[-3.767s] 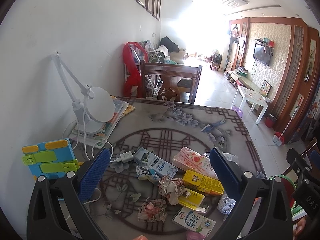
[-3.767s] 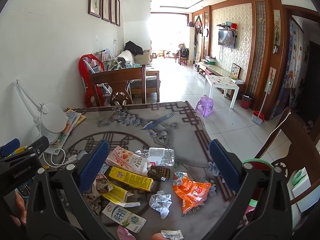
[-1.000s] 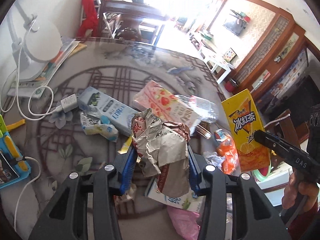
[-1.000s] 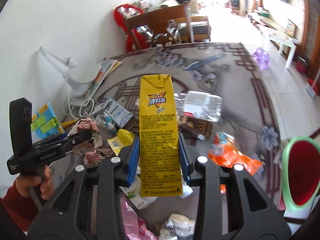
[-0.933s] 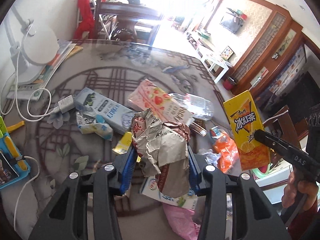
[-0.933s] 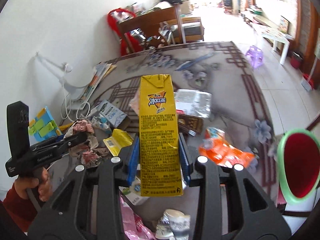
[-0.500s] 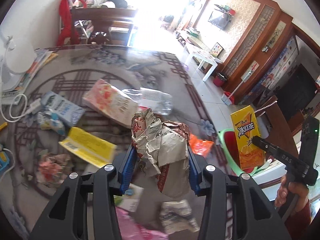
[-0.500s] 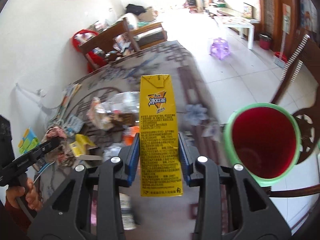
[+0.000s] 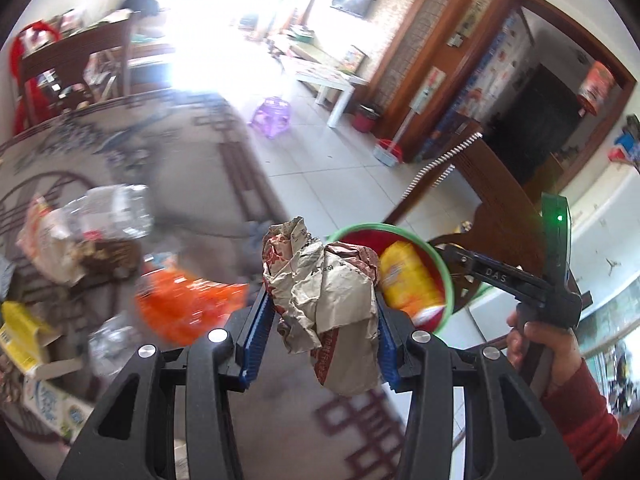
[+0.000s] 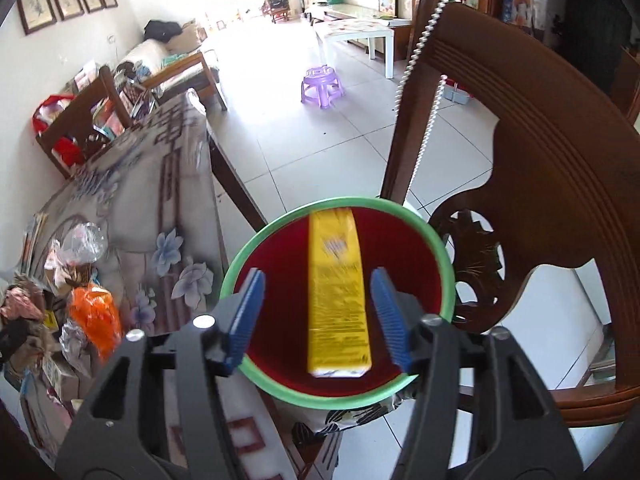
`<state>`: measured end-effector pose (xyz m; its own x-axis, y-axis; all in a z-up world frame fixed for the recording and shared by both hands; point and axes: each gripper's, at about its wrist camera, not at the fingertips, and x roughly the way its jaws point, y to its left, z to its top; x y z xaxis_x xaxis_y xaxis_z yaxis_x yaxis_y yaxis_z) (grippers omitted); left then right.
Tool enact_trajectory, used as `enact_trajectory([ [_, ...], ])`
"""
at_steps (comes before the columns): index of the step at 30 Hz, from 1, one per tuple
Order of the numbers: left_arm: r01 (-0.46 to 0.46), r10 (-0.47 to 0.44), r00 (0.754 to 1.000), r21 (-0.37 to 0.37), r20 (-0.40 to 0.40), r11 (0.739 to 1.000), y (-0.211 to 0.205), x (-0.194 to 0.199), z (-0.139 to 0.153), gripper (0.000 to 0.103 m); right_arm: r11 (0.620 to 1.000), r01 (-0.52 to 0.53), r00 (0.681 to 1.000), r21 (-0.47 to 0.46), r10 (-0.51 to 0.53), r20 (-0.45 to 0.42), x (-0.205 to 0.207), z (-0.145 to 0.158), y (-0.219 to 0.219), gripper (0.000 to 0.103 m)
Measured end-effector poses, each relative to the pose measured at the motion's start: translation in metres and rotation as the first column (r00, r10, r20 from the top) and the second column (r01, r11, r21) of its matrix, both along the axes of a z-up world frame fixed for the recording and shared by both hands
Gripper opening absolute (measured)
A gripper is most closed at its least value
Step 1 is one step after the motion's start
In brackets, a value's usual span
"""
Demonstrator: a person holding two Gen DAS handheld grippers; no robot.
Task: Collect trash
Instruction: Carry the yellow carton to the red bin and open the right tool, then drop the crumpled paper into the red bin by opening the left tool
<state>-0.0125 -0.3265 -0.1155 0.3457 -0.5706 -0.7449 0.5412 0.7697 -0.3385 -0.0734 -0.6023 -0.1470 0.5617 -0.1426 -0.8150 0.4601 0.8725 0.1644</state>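
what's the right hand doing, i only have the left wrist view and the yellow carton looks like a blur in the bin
Observer: The right tongs are opening directly over the bin; the yellow carton hangs between the blue pads, touching neither.
Operator: is the bin on the floor or on something
Observer: It looks to be on the seat of the wooden chair, right beside the table's edge.
Operator: anything else already in the bin
Observer: No, only red lining shows around the carton. Your left tongs, shut on the crumpled paper wrapper, are not in the right wrist view.
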Motion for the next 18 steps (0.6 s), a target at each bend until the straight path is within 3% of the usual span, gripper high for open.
enact_trajectory([
  [7, 0.162, -0.162, 0.986, 0.006, -0.027, 0.987, -0.094, 0.009, -0.014, 0.043, 0.998, 0.031, 0.999, -0.063, -0.029, 0.021, -0.02, 0.025, -0.011, 0.065],
  [15, 0.274, -0.271, 0.961, 0.053, -0.054, 0.96, -0.161, 0.008, -0.036, 0.044, 0.989, 0.067, 0.996, -0.13, -0.058, 0.068, -0.038, 0.053, -0.025, 0.065],
  [17, 0.279, -0.276, 0.96, 0.056, -0.045, 0.959, -0.169, 0.006, -0.037, 0.055, 0.988, 0.072, 0.995, -0.137, -0.062, 0.079, -0.038, 0.057, -0.027, 0.065],
  [18, 0.271, -0.27, 0.962, 0.06, -0.038, 0.961, -0.171, 0.008, -0.037, 0.066, 0.987, 0.074, 0.994, -0.14, -0.062, 0.085, -0.038, 0.059, -0.027, 0.065],
])
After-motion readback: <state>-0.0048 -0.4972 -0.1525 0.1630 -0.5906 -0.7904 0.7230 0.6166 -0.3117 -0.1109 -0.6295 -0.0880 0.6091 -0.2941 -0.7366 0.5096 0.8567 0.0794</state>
